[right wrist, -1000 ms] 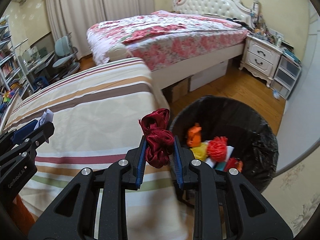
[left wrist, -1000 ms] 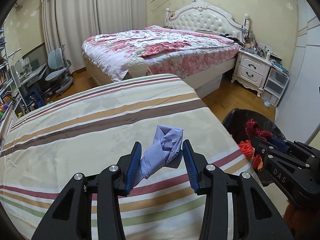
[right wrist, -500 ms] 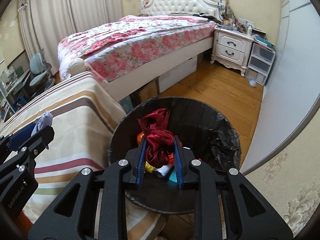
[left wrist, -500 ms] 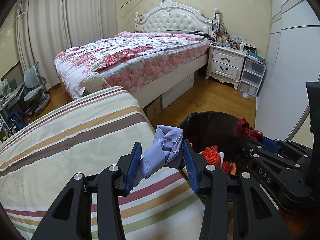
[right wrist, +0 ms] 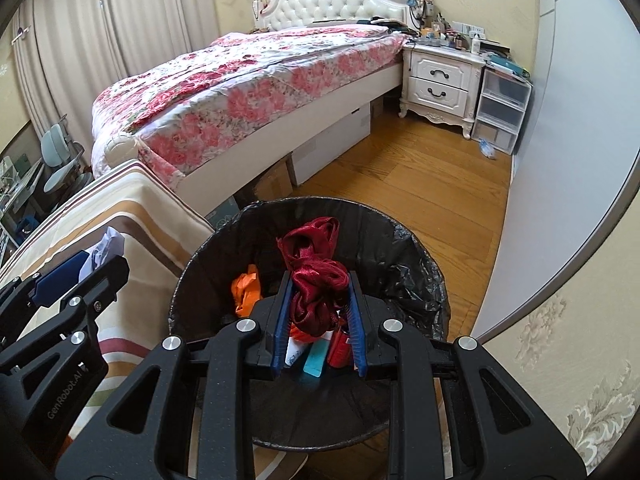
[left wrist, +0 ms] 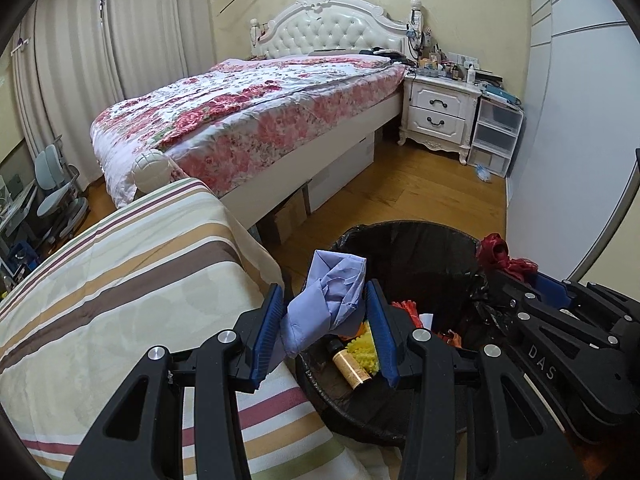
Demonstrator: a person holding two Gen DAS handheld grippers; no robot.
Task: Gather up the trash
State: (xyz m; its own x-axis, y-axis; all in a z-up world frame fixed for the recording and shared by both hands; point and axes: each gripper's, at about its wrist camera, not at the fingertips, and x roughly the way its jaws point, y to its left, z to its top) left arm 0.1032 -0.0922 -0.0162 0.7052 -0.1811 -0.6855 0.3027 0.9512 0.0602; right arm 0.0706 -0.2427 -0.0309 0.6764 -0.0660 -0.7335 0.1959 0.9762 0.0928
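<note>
My left gripper (left wrist: 325, 300) is shut on a crumpled pale-blue wad (left wrist: 328, 300) and hangs over the near-left rim of a black-lined trash bin (left wrist: 416, 240). My right gripper (right wrist: 318, 284) is shut on a dark red ribbon bundle (right wrist: 316, 272) and sits above the middle of the bin (right wrist: 400, 248). Inside the bin lie orange, yellow and red scraps, a small brown bottle (left wrist: 352, 368) and a teal card (right wrist: 316, 360). Each gripper shows at the edge of the other's view, the right one (left wrist: 504, 264) with its ribbon, the left one (right wrist: 96, 260) with its wad.
A striped cloth-covered surface (left wrist: 120, 280) lies to the left of the bin. Behind stands a bed with a floral cover (left wrist: 260, 104), a white nightstand (left wrist: 440, 116) and clear drawers (left wrist: 496, 136). Wood floor (right wrist: 420, 184) and a white wardrobe door (right wrist: 560, 160) are at the right.
Both grippers have swung right from over the striped surface to over the bin, each still holding its item. The bin's contents have come into view below them.
</note>
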